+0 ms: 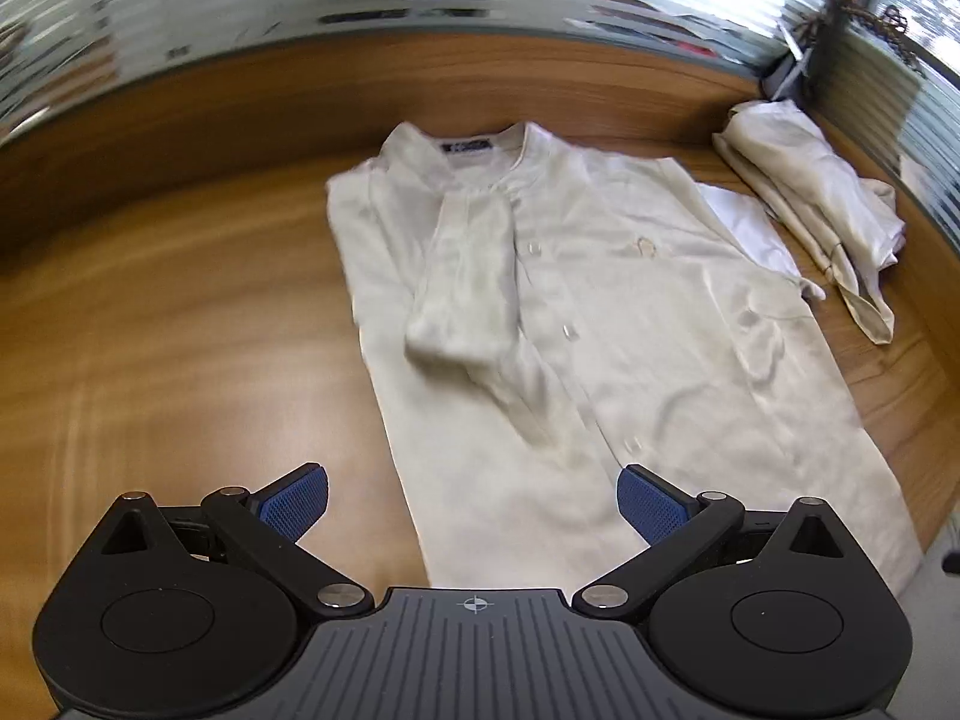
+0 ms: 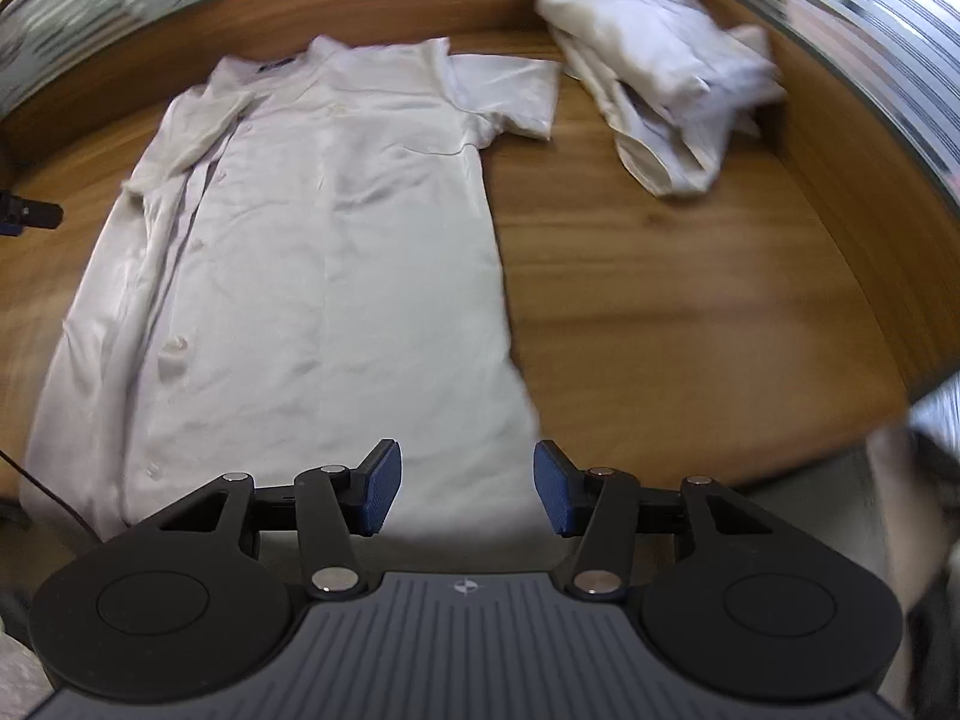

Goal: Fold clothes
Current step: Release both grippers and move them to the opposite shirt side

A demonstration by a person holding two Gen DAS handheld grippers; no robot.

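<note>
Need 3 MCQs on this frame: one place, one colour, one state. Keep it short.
1. Where is the bundled garment relative to the flat shirt?
A. on top of it
B. beside it, near the far right table corner
C. on the floor

2. Claw pad colour?
A. blue
B. red
C. green

3. State of both claws?
A. both shut on cloth
B. both open, empty
C. one shut

Answers:
B, it lies apart from the shirt.
A, the pads are blue.
B, left claw and right claw gape with nothing between.

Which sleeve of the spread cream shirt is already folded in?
The left sleeve, lying across the cream button-front shirt; the right sleeve sticks out flat on the wooden table.
</note>
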